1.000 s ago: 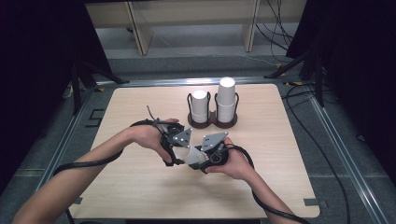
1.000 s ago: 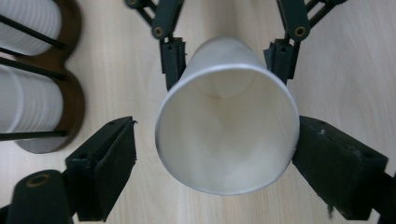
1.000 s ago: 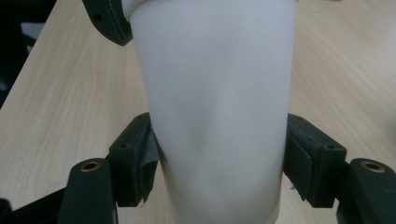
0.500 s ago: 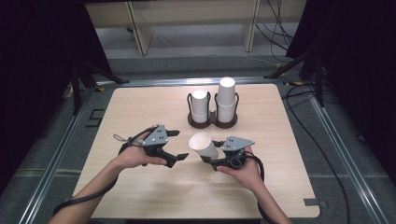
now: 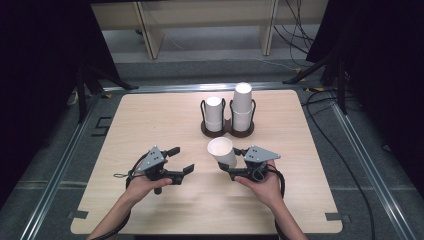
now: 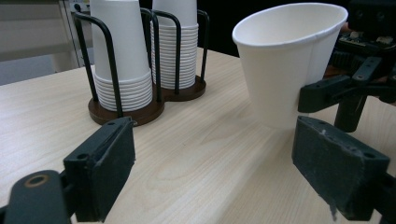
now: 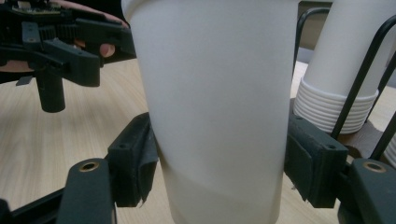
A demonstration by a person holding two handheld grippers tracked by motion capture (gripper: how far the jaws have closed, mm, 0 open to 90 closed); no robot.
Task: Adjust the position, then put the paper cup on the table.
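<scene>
My right gripper (image 5: 234, 163) clamps a white paper cup (image 5: 222, 150) just near of the cup rack (image 5: 227, 129), rim tilted leftward so my left gripper (image 5: 181, 160), jaws wide and empty, can reach it.
</scene>
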